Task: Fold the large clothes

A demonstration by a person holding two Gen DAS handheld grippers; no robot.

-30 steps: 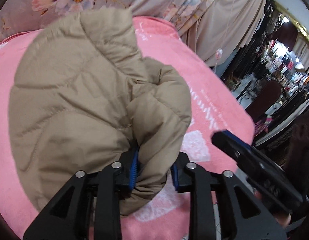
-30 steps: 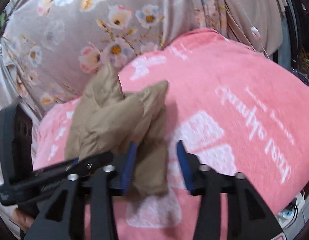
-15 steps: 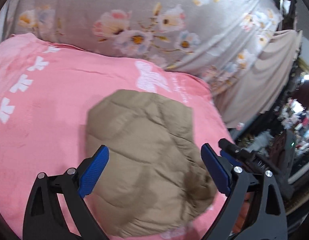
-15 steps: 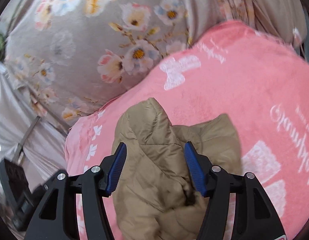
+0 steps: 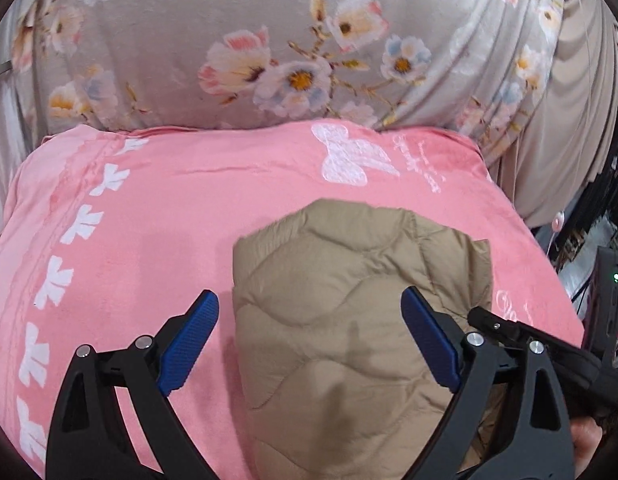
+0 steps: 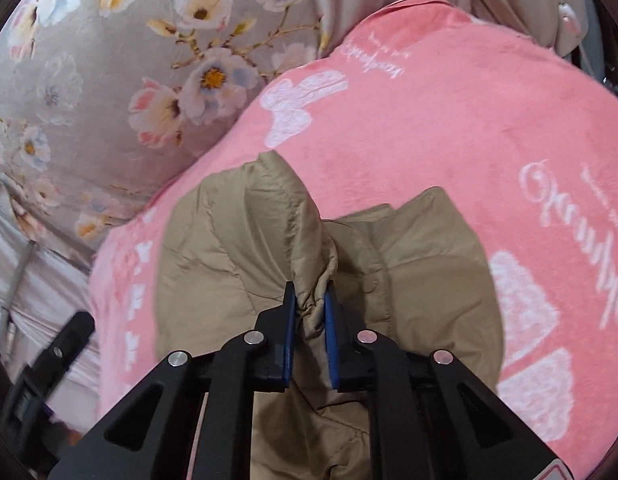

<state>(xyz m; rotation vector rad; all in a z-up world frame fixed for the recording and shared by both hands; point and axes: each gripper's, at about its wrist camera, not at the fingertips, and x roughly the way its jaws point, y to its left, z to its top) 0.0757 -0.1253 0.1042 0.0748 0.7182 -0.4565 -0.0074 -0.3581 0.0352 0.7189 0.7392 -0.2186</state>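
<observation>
Black-framed with blue pads, the left gripper (image 5: 309, 340) points down at a slant over the near part of a tan quilted jacket (image 5: 349, 320), its jaws spread wide and pressing on nothing; one pad hangs over bare blanket to the left, the other over the padded cloth. The right gripper (image 6: 311, 320) tilts down in the same way, and its jaws have just been closing: they now pinch a bunched fold of the jacket. That garment lies in a folded heap on the pink blanket (image 5: 149, 208), toward its near right part. Beyond the far edge hangs a grey floral curtain (image 5: 269, 40). Part of a hand (image 5: 585, 440) shows at the lower right of the left view, under the right gripper's body.
</observation>
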